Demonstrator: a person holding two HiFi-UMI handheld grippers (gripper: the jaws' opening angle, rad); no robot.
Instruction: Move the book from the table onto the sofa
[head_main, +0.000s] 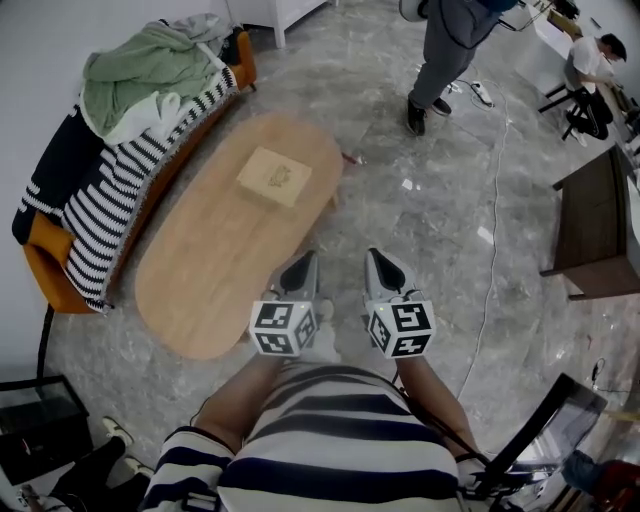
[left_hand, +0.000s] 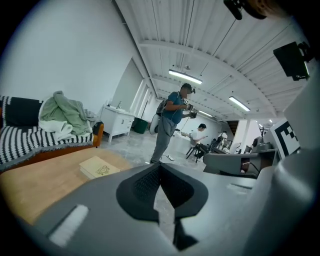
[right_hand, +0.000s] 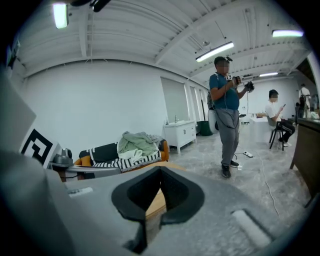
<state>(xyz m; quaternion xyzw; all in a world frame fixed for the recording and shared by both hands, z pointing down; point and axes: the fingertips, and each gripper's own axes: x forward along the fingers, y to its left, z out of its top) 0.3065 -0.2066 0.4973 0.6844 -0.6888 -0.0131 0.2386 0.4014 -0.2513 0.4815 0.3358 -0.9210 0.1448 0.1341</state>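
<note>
While book (head_main: 275, 176) lies on table (head_main: 200, 270), clothes (head_main: 140, 85) cover sofa (head_main: 47, 268).

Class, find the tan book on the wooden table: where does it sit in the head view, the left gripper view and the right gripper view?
Head view: book upper centre, on the table's far half.
Left gripper view: lower left, on the table.
Right gripper view: not visible.
Shared landmark: green cloth heaped on the sofa, in all three views.
</note>
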